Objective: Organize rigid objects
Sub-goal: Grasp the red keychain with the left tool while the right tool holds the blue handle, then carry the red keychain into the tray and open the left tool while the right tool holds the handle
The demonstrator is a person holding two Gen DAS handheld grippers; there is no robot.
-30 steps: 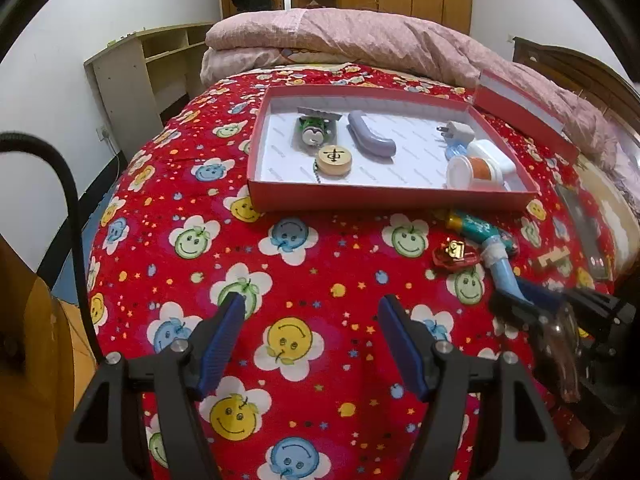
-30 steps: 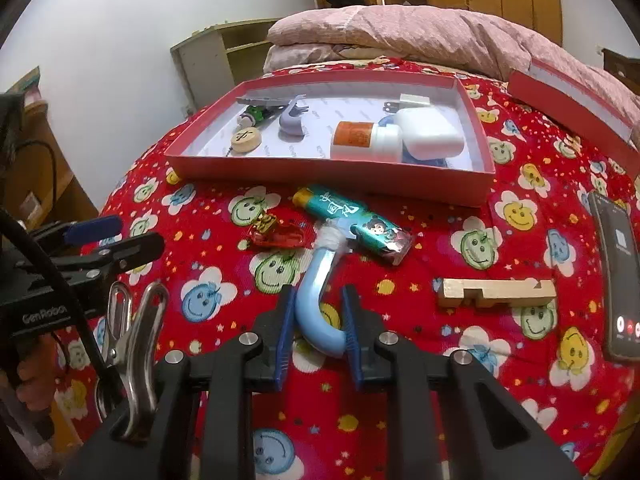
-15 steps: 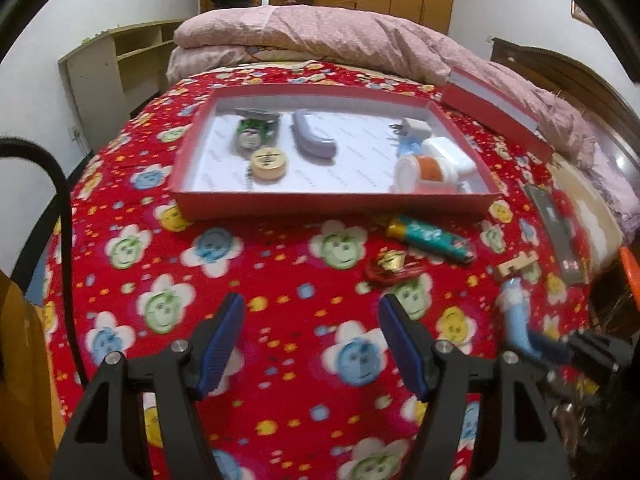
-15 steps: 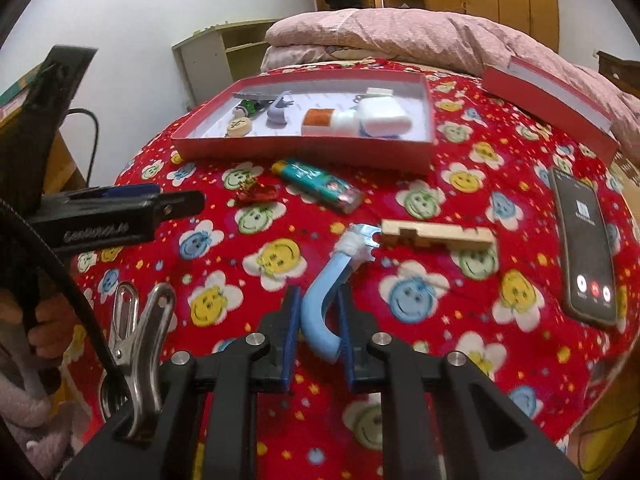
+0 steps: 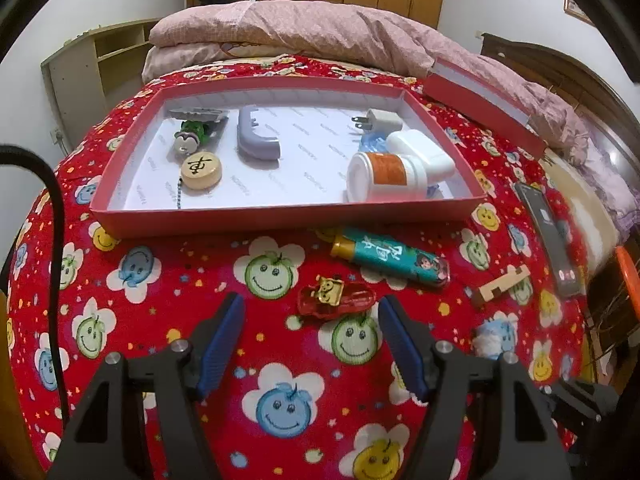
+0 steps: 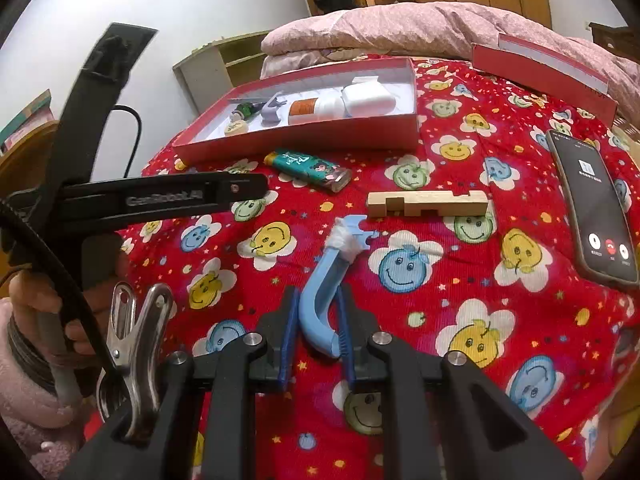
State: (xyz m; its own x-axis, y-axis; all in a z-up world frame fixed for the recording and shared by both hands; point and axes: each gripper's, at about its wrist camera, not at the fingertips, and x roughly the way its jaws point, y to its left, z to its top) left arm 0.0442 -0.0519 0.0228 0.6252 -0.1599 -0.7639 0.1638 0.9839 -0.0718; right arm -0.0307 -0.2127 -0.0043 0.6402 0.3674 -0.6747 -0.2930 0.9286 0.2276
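My right gripper [image 6: 318, 312] is shut on a curved blue plastic handle [image 6: 324, 280] and holds it above the red quilt. My left gripper [image 5: 310, 320] is open and empty, just short of a small red toy car [image 5: 336, 300]. A teal tube [image 5: 390, 258] lies past the car and shows in the right wrist view too [image 6: 308, 167]. A notched wooden block [image 6: 426, 204] lies to the right. The red box [image 5: 280, 214] holds a purple handle [image 5: 256, 140], a wooden chess piece [image 5: 201, 168], a white bottle [image 5: 384, 176] and a plug [image 5: 380, 120].
A phone [image 6: 596, 208] lies at the bed's right edge. The red box lid [image 6: 544, 72] rests near the folded pink duvet [image 5: 312, 32]. A shelf unit [image 5: 92, 64] stands by the left wall. The left gripper's body [image 6: 160, 200] crosses the right wrist view.
My right gripper has lifted the blue handle and pulled back to the right. My left gripper has moved forward and right, so the toy car now lies just ahead of its jaws.
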